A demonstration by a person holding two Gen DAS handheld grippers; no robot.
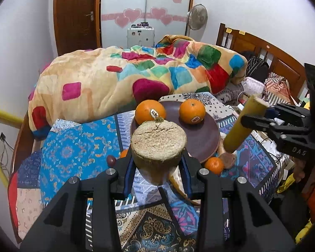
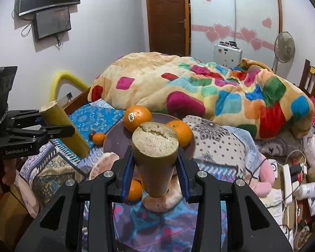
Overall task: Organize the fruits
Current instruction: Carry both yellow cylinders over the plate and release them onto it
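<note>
Two oranges (image 1: 150,110) (image 1: 192,110) crowd the plate (image 1: 201,138) at twelve o'clock; its near half lies bare.

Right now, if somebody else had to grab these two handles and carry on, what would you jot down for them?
Left tongs: shut on a yellow-green fibrous cane piece, held in the air.
Right tongs: shut on a second cane piece, also in the air.
Done: two stickered oranges sit on the round brown plate.
Left: both cane pieces, plus small tangerines loose on the patterned cloth beside the plate.
</note>
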